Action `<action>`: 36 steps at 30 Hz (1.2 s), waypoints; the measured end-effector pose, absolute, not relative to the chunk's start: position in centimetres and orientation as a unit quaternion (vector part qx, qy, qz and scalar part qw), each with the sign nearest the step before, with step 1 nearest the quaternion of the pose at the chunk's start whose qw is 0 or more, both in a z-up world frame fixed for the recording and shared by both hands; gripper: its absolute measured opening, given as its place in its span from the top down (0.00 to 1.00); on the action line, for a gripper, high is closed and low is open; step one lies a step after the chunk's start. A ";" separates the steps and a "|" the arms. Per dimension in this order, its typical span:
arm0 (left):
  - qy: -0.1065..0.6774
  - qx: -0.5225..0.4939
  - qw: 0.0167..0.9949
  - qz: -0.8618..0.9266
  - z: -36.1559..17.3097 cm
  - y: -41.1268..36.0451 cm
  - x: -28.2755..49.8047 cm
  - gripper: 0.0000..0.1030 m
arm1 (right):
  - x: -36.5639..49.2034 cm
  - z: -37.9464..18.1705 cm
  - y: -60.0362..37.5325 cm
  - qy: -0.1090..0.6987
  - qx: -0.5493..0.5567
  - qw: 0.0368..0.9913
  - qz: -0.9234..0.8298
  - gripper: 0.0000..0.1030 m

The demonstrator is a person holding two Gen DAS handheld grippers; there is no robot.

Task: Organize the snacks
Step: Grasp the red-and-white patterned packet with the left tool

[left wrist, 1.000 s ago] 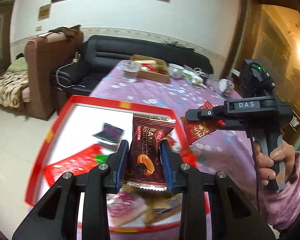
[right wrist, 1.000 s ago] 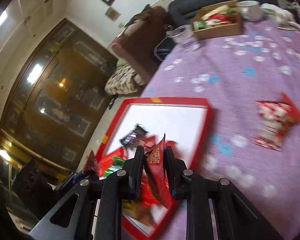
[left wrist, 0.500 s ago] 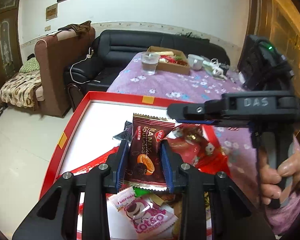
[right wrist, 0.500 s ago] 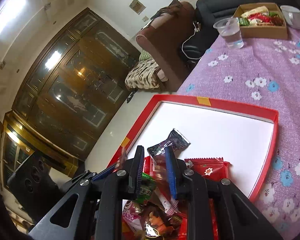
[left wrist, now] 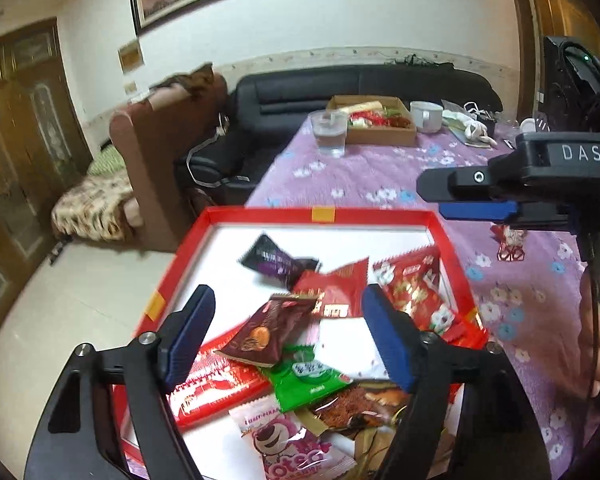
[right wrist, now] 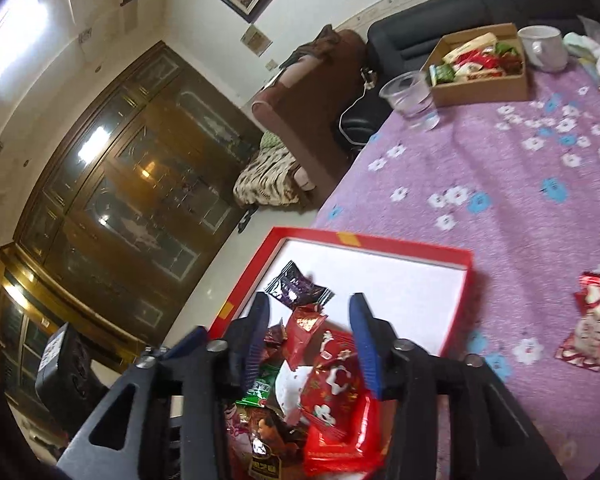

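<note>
The red tray [left wrist: 320,214] with a white floor holds a heap of snack packets. My left gripper [left wrist: 288,332] hangs over it with its jaws opening wide. A brown almond packet [left wrist: 268,332] lies loose on the heap between them, touching neither pad. My right gripper [right wrist: 310,316] is over the same tray [right wrist: 456,256], its jaws opening too. A small red packet [right wrist: 304,330] rests free below them, on a bigger red and white packet [right wrist: 336,384]. The right gripper [left wrist: 452,200] shows side-on at the right of the left wrist view.
More red packets [right wrist: 592,320] lie on the purple flowered cloth right of the tray. At the table's far end stand a cardboard box of snacks [left wrist: 380,126], a plastic cup [left wrist: 330,134] and a white mug [left wrist: 426,116]. A black sofa and a brown armchair stand beyond.
Both grippers came over the tray and opened. The brown packet dropped out of the left jaws onto the heap. The red packet left the right jaws and lies in the tray.
</note>
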State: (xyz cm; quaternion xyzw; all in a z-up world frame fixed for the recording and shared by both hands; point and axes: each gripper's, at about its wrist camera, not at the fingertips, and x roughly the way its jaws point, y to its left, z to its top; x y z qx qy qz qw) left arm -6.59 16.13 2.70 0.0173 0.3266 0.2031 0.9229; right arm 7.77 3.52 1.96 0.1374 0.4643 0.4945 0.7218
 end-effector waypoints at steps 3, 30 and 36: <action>0.321 0.035 0.924 0.207 3.4 14.9 -6.5 0.20 | 8.0 2.7 2.1 0.452 0.133 0.734 0.489 0.49; 0.410 0.143 0.893 0.114 0.4 0.9 6.8 0.20 | 21.0 -4.2 -13.3 0.573 0.294 0.689 0.333 0.37; 0.433 0.153 0.883 0.098 -1.5 -2.0 9.3 0.20 | 21.8 -4.6 -14.7 0.574 0.324 0.683 0.317 0.37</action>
